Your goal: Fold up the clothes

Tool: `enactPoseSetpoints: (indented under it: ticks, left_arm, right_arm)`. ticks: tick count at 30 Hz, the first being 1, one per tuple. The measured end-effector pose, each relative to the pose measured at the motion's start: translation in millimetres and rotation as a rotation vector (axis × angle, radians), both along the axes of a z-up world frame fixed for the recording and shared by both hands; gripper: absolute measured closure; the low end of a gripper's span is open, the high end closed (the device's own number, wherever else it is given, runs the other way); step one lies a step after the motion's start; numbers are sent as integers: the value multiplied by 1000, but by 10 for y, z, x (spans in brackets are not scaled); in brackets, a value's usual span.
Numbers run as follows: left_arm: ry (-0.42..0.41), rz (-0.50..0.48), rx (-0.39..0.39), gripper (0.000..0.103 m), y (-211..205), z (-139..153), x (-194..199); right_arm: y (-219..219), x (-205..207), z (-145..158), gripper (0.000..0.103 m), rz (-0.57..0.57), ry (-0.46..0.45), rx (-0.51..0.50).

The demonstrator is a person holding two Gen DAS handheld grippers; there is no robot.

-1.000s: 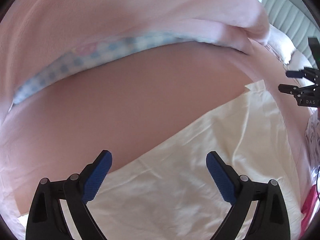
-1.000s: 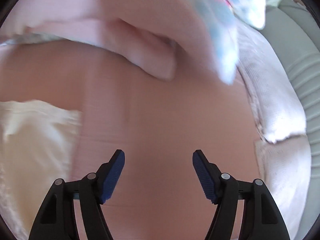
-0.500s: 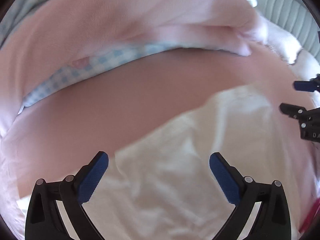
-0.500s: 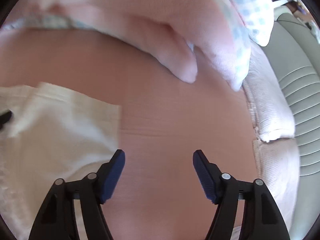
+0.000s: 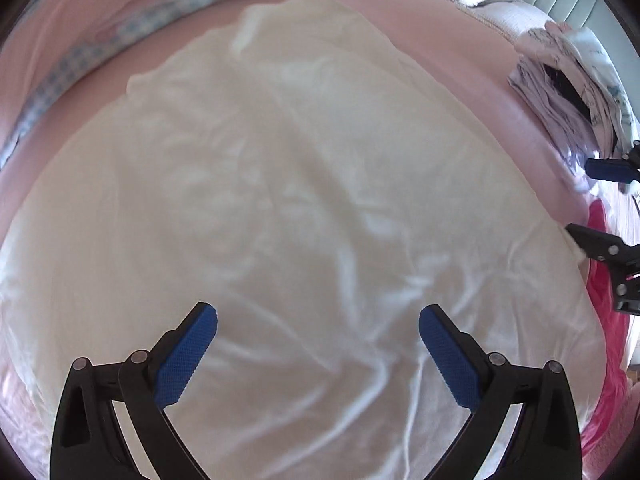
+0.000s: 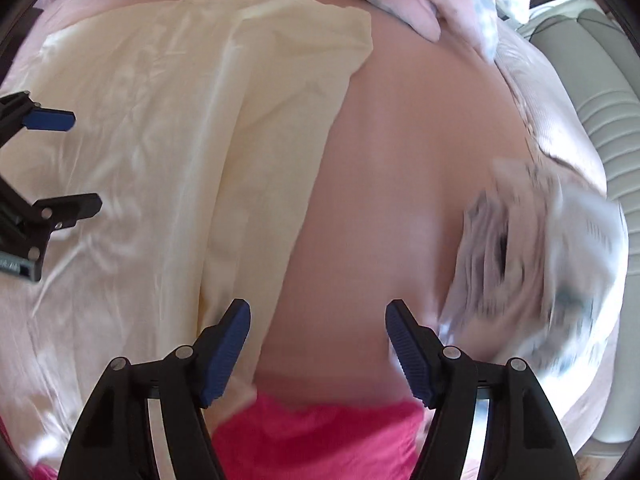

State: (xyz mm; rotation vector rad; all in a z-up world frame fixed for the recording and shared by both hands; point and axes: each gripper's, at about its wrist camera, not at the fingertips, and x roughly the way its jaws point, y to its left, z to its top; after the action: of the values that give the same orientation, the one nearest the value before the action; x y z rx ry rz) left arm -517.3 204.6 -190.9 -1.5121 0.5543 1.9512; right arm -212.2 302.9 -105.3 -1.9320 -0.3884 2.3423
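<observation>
A cream garment (image 5: 320,180) lies spread and creased on the pink bed sheet (image 5: 460,60). It fills most of the left wrist view. My left gripper (image 5: 318,320) hangs over its middle, pointing steeply down, open wide, with nothing between the blue pads. In the right wrist view the cream garment (image 6: 160,140) covers the left half. My right gripper (image 6: 318,316) is open above the garment's right edge and the bare pink sheet (image 6: 400,160), holding nothing. Each gripper shows at the side of the other's view: the right gripper (image 5: 592,206) and the left gripper (image 6: 66,160).
A hot pink garment (image 6: 320,432) lies just below the right gripper. A stack of folded clothes (image 6: 540,264) sits on the sheet to the right, blurred. A pink quilt with a blue check trim (image 6: 484,20) lies along the far side. A grey padded headboard (image 6: 600,120) lies beyond.
Both grippers have swept back from the quilt, over the bed. The cream garment now fills the left view. The folded stack and the hot pink garment have come into sight.
</observation>
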Motion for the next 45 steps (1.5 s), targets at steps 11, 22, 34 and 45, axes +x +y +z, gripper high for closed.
enactPoseSetpoints:
  ticks: [11, 22, 34, 45]
  left_arm:
    - [-41, 12, 6, 0, 113, 33, 92]
    - [-87, 9, 27, 0, 311, -19, 355]
    - [-109, 35, 129, 0, 458, -30, 542]
    - [29, -49, 163, 1, 1313, 6, -221]
  right_arm:
    - [215, 340, 112, 48, 77, 37, -292]
    - [158, 203, -89, 48, 232, -49, -366]
    - [540, 352, -70, 99, -30, -18, -308]
    - [481, 216, 199, 75, -204, 73, -238]
